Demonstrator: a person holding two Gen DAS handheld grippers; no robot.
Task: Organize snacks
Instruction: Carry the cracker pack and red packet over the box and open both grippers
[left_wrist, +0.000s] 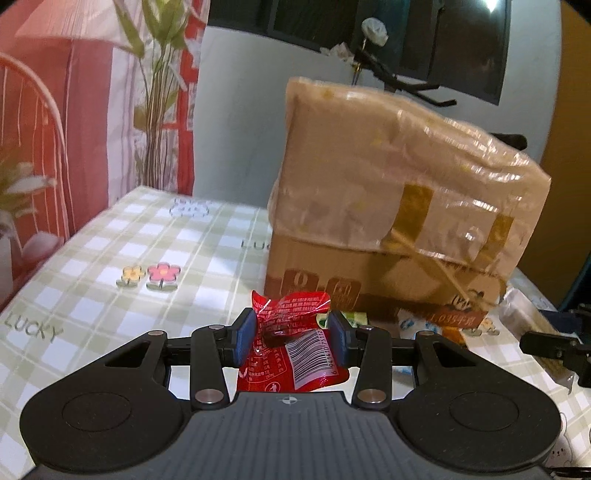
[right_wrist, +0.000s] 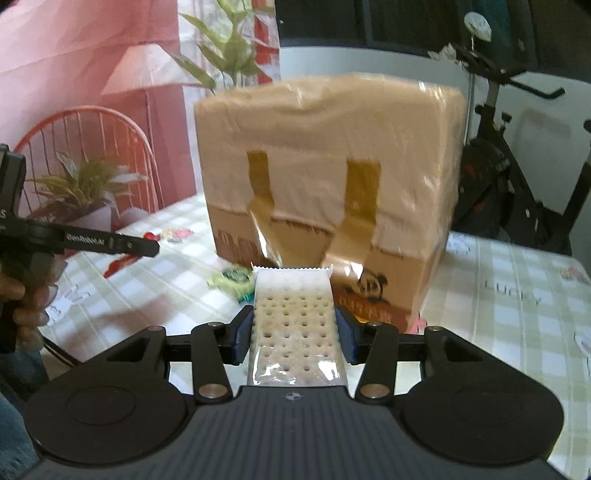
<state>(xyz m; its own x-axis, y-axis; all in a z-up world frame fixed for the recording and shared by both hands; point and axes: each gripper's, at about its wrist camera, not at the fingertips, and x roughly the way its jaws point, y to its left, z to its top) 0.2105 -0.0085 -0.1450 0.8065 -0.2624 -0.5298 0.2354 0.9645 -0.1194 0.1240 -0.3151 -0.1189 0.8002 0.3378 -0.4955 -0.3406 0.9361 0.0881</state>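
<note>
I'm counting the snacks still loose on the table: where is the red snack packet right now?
Not on the table: in the left wrist view the red snack packet is clamped in the left hand-held gripper, held above the checked tablecloth just before the cardboard box.

Two held snacks in front of a box on the table

In the left wrist view the snack packet (left_wrist: 291, 343) sits between the pads of the left gripper (left_wrist: 291, 334), with the cardboard box (left_wrist: 399, 206) behind it toward 1 o'clock, standing on the table (left_wrist: 110, 258); small packets (left_wrist: 413, 325) lie at the box's foot, at 3 o'clock of the held one. In the right wrist view the cracker pack (right_wrist: 295, 325) lies between the pads of the right gripper (right_wrist: 294, 332), the box straight behind at 12 o'clock, a loose wrapper (right_wrist: 232, 277) at 10 o'clock on the table, and a hand (right_wrist: 26, 306) at 9 o'clock.
</note>
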